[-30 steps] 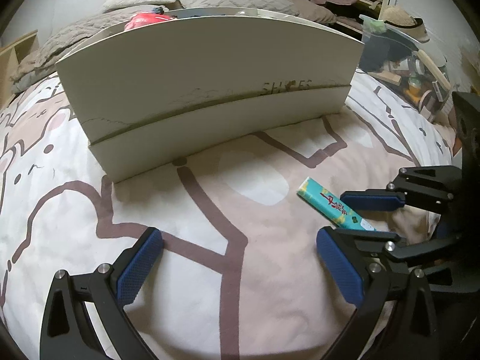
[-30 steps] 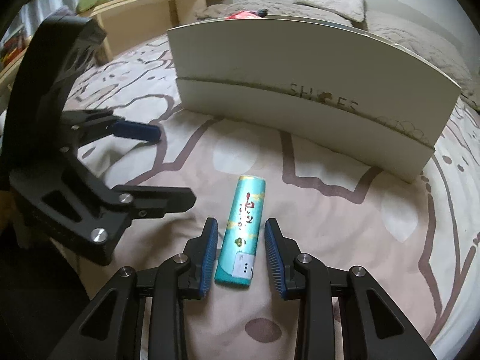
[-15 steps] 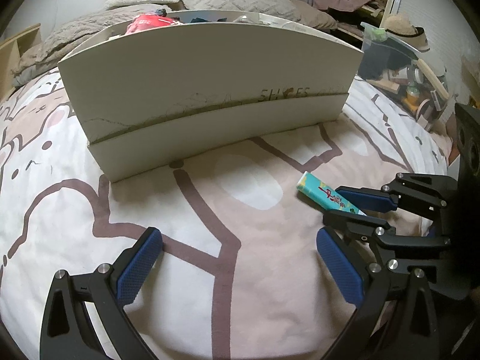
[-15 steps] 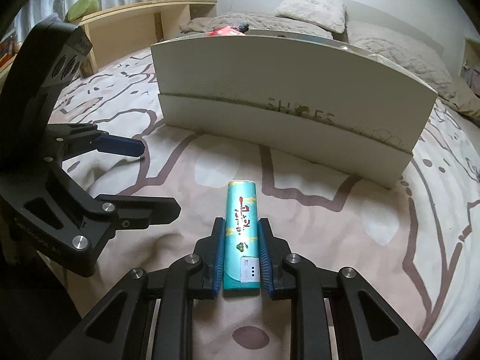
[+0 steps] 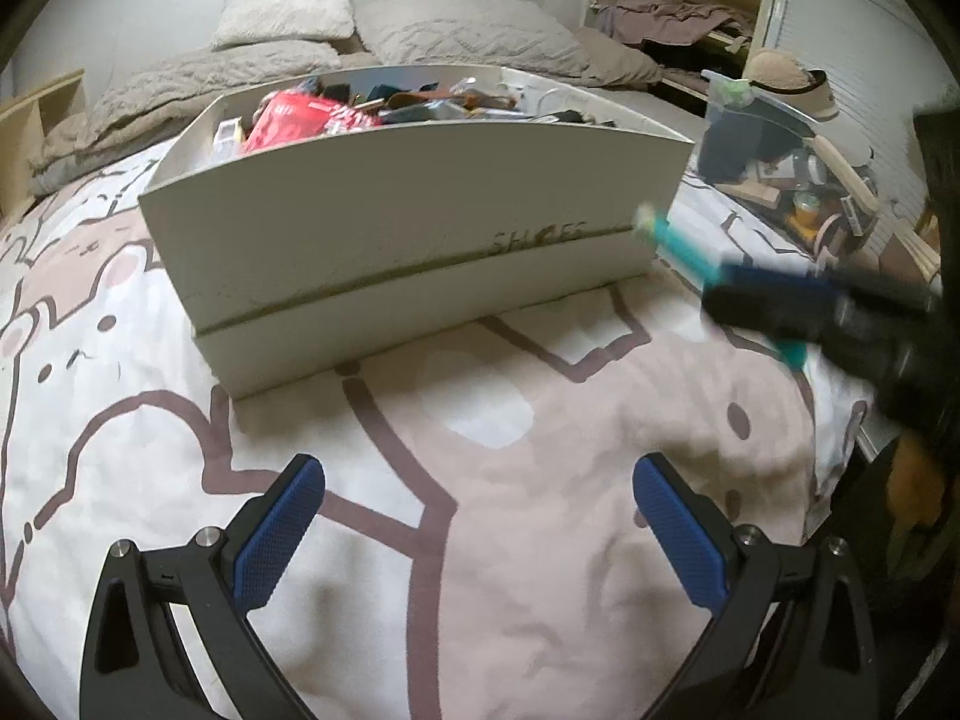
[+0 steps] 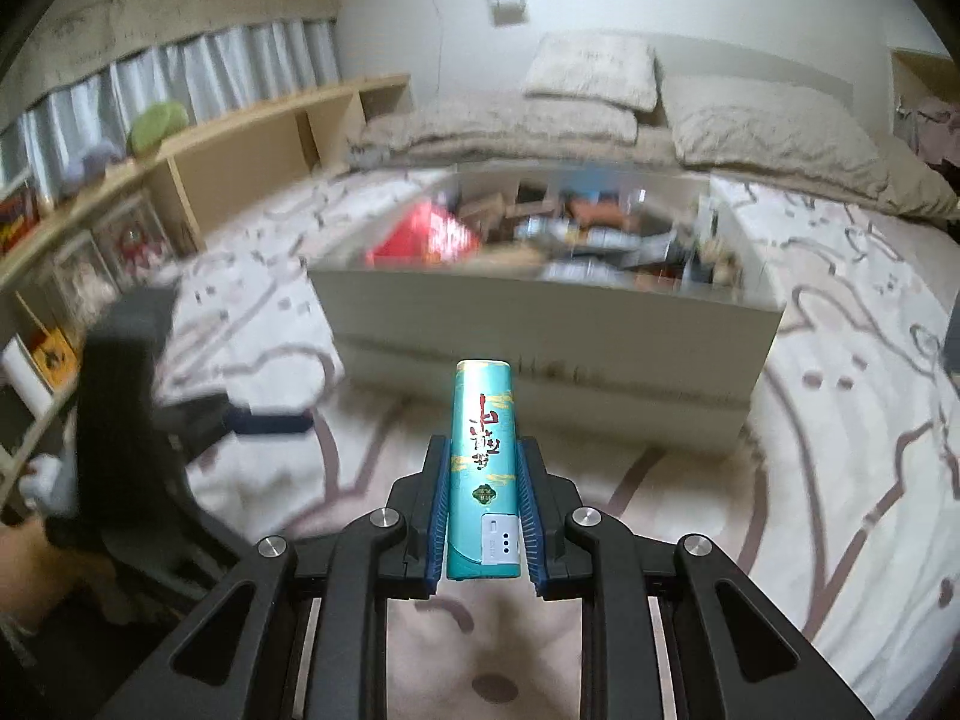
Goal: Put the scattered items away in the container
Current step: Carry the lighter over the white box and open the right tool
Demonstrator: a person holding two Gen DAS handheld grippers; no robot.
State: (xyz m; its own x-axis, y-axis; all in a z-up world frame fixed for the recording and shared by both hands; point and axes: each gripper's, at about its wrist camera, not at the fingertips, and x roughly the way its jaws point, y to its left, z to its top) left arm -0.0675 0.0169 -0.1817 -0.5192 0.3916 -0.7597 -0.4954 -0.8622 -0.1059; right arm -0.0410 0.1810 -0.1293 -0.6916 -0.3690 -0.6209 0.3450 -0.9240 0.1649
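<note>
Item in hand: one teal packet (image 6: 483,468), slim and oblong, red lettering on its face. Your right gripper (image 6: 483,516) has its jaws closed narrow on the packet's lower half, a blue pad pressed to each long side; the upper half sticks out ahead of the pads. The packet is off the bedspread (image 5: 480,516), in the air on the near side of the container (image 5: 414,228) and pointing toward it. In the left wrist view it shows as a blurred teal bar beside the box's right front corner.

Container: a white box with faint "SHOES" lettering on its front wall, standing on the bed. It is already well filled: a red package (image 5: 300,120) and a heap of dark, mixed items lie inside, too blurred to list singly.

Your left gripper (image 5: 480,528): jaws wide apart, nothing between them, hanging over bare bedspread in front of the box.

Progress, as a judgement: most of the tidying looks done. No other loose item shows on the bedspread in either view, though parts of the bed are out of view. Left to do: carry the packet over the front wall and release it inside.
</note>
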